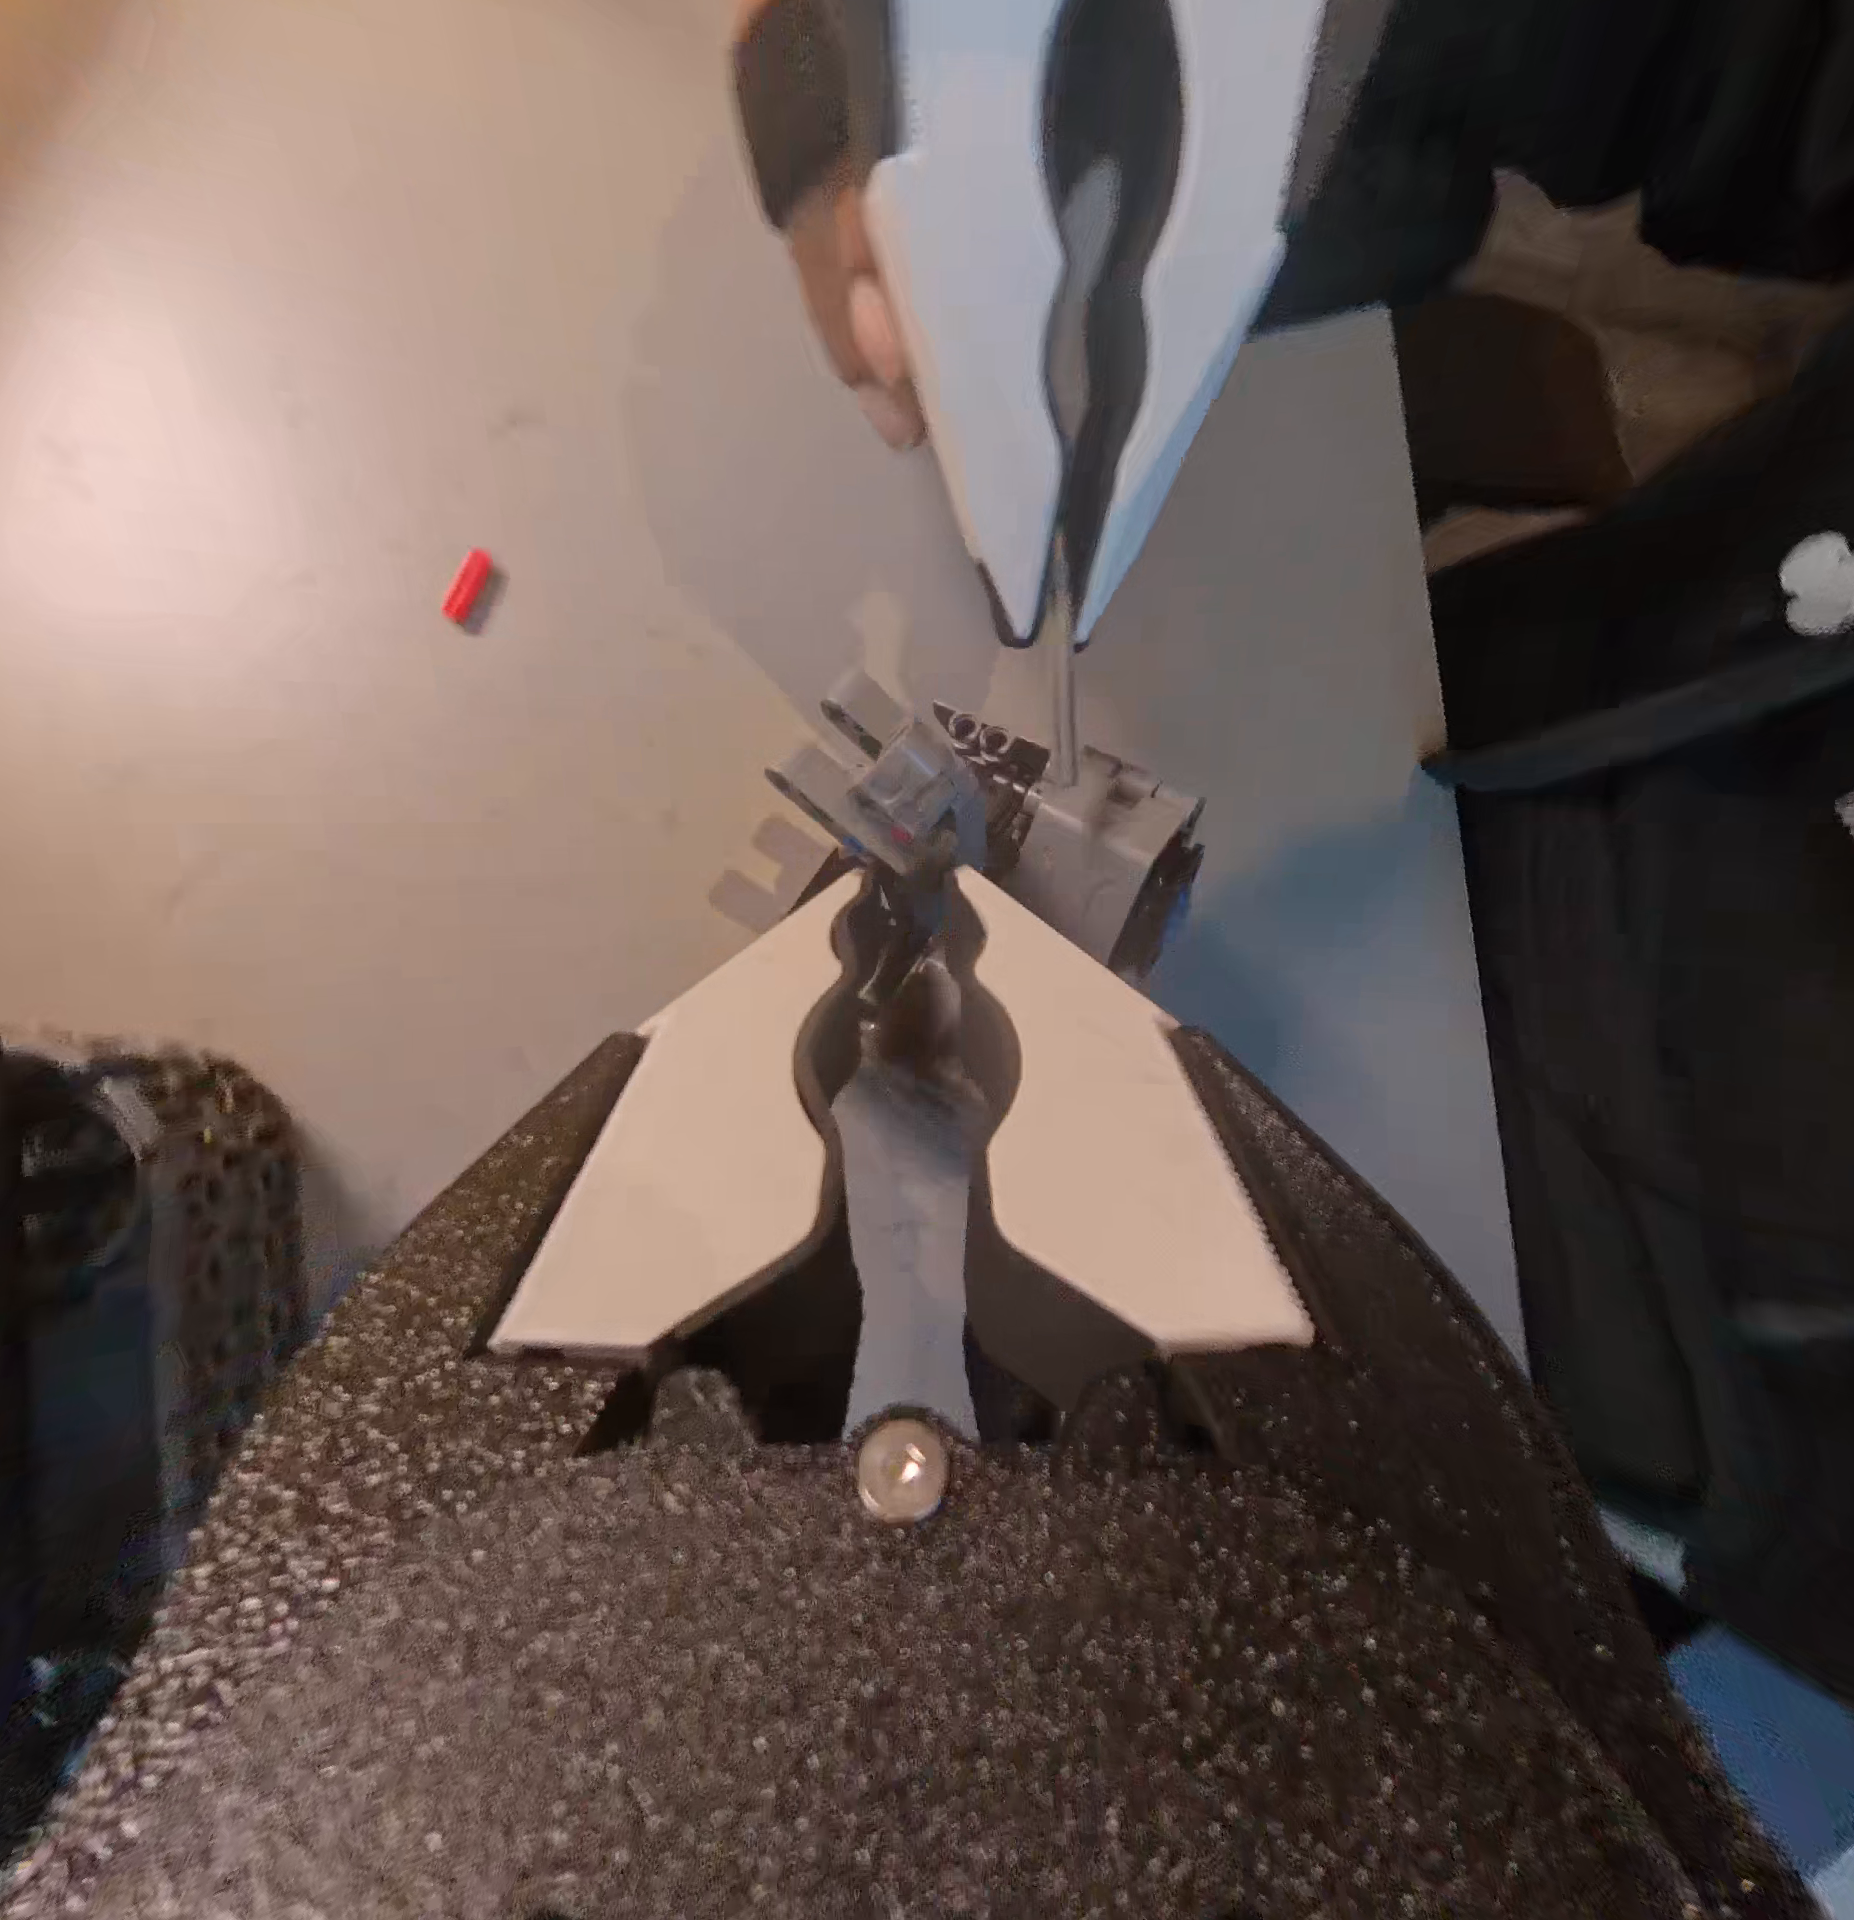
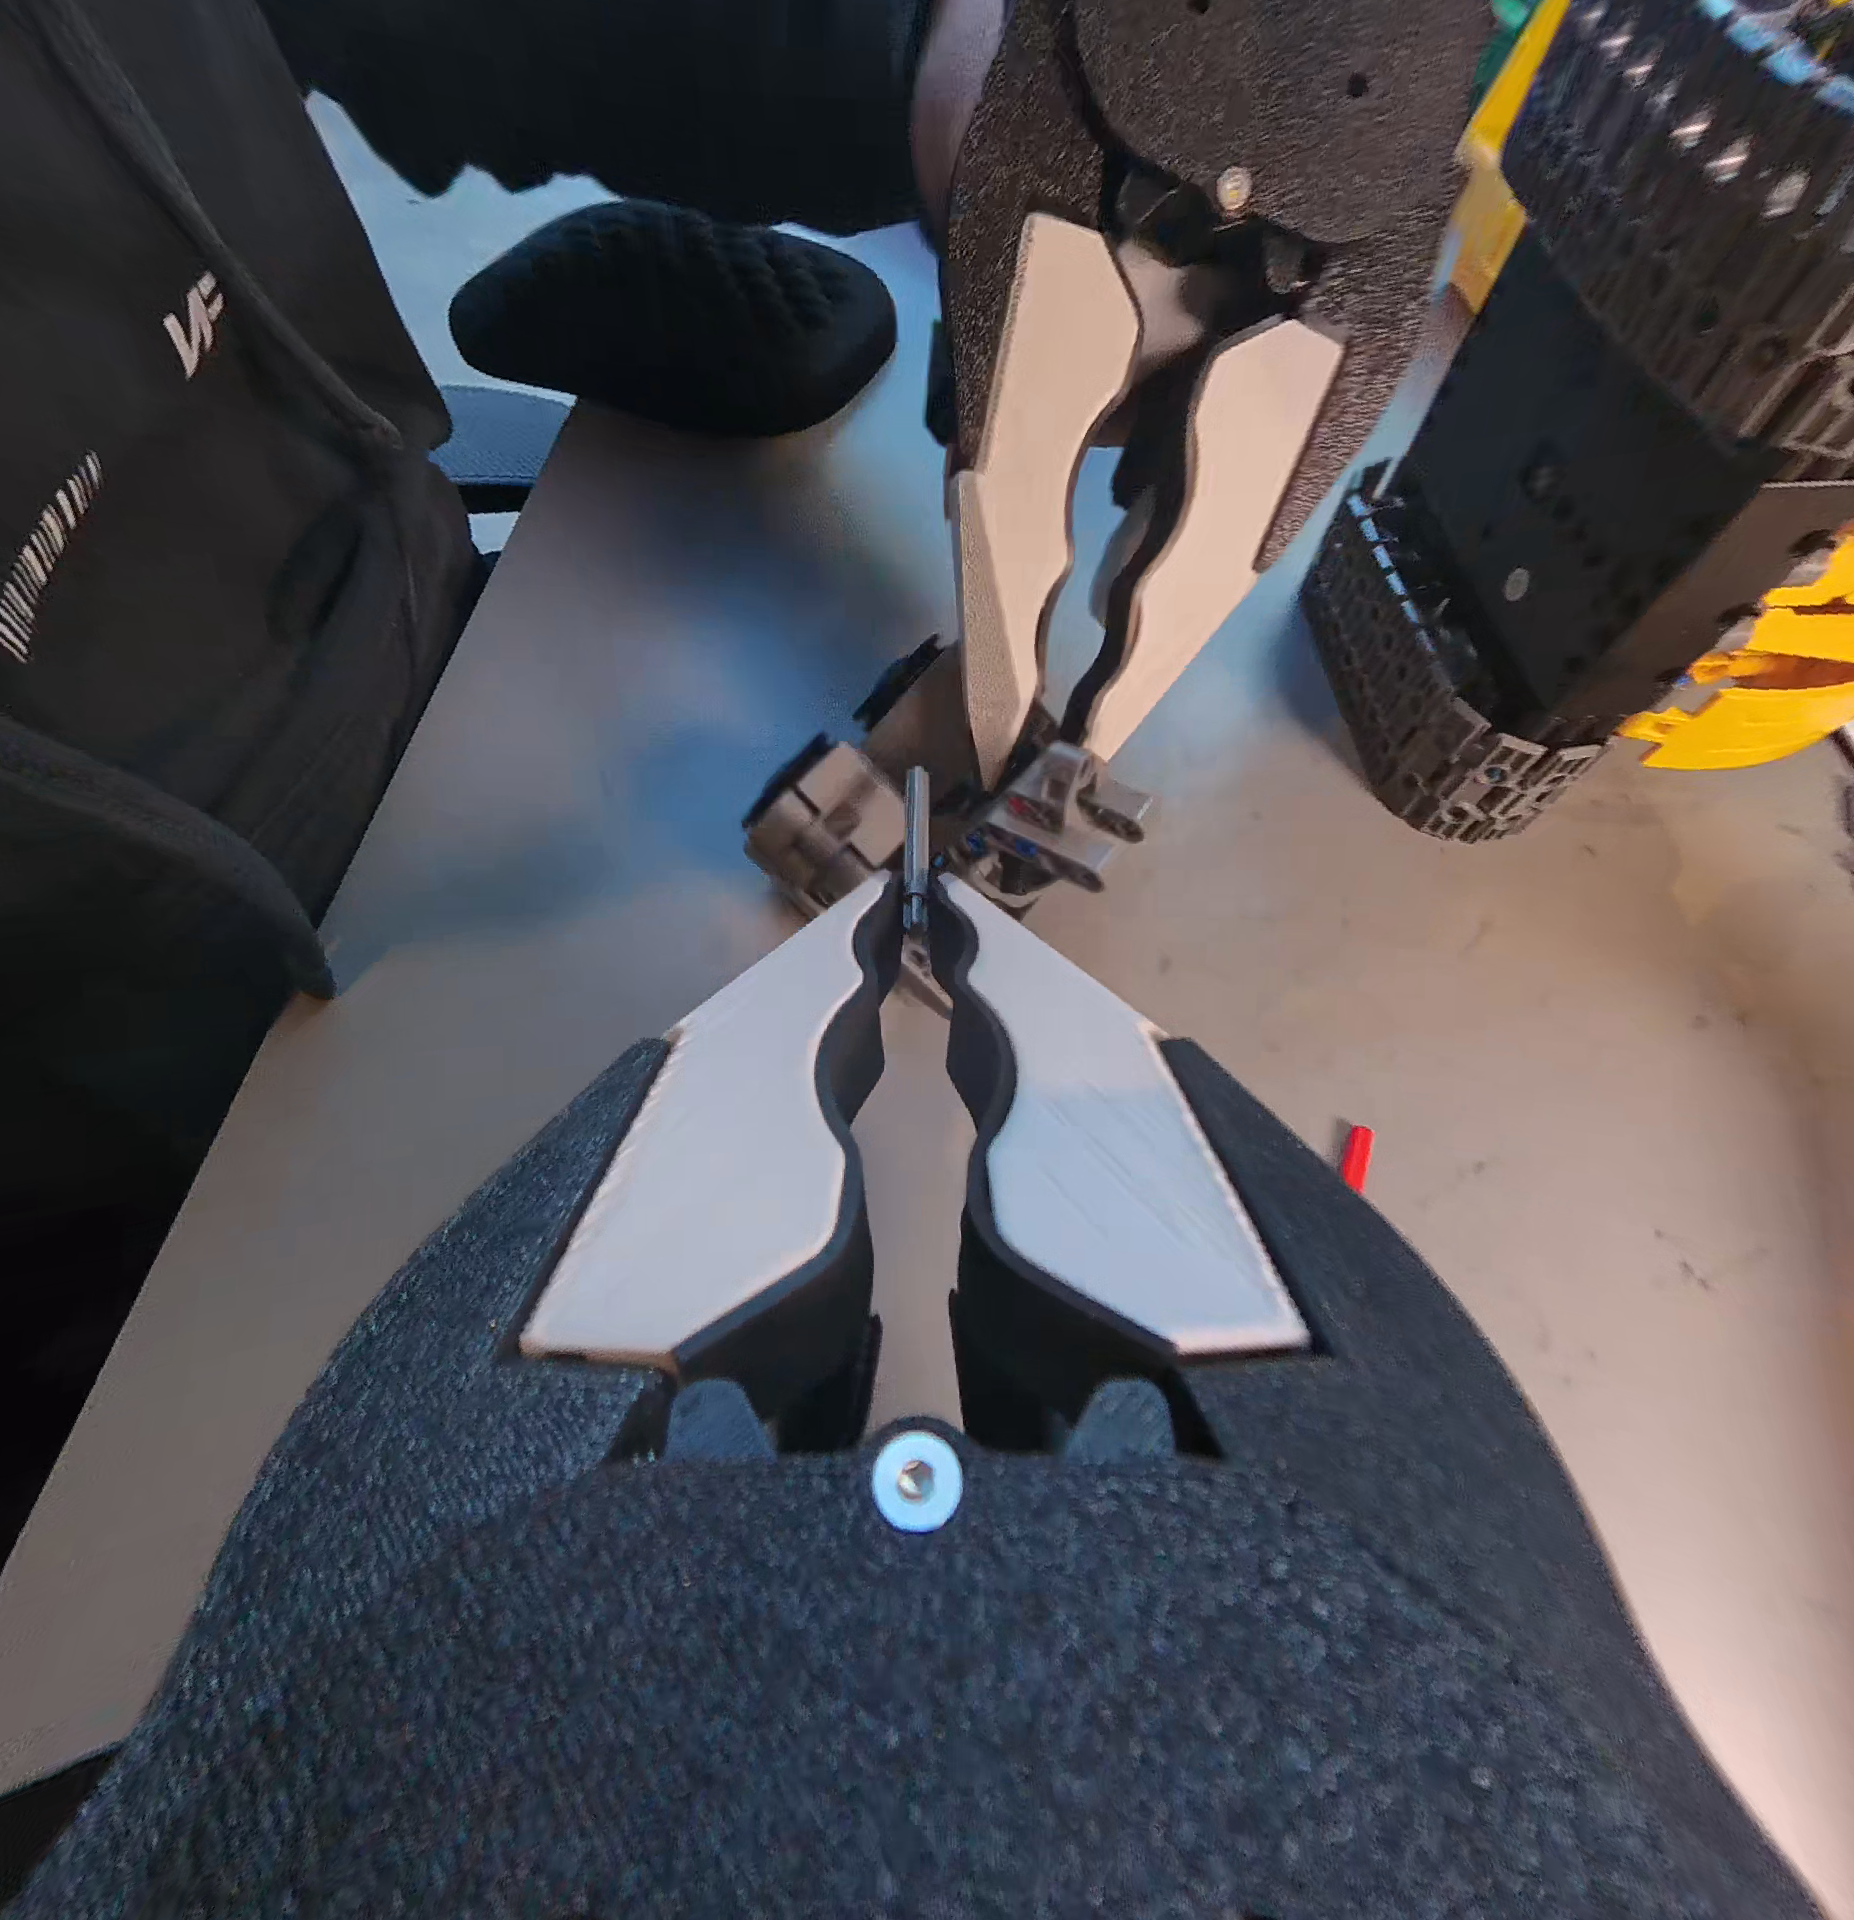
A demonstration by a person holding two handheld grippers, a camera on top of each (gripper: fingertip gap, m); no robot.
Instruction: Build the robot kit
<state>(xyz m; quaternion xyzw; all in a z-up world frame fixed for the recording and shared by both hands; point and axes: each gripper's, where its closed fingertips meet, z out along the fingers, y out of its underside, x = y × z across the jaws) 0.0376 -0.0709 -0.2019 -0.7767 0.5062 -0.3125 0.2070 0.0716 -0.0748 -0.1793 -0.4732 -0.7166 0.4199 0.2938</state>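
Brick assembly: your small grey and black brick-built assembly (image 1: pixel 933 810) sits on the pale worktop (image 1: pixel 331 520), close to its edge and between your two claws.
Left claw: your left claw (image 1: pixel 907 899) is clenched on the near side of the assembly, its white fingers (image 1: pixel 694 1143) drawn close about a dark part of it.
Thin rod: a slim dark metal rod (image 2: pixel 915 852) stands out from the tips of your right claw, its far end right at the assembly; whether it touches, the views do not show.
Right claw: your right claw (image 2: pixel 912 904) is pinched on the rod, the tips nearly together around it; from the left wrist view it comes in from above, pointing down at the assembly.
Hand: part of your hand (image 1: pixel 861 322) shows beside the right claw in the left wrist view, blurred.
Red piece: a small red brick piece (image 1: pixel 470 588) lies alone on the worktop, well apart from the assembly.
Large model: a bigger black and yellow brick-built model (image 2: pixel 1588 499) with a studded black track stands on the worktop just behind your left claw.
Dark items: a black knitted item (image 2: pixel 674 312) lies beyond the worktop's edge, and a black bag (image 2: pixel 175 416) stands beside it.
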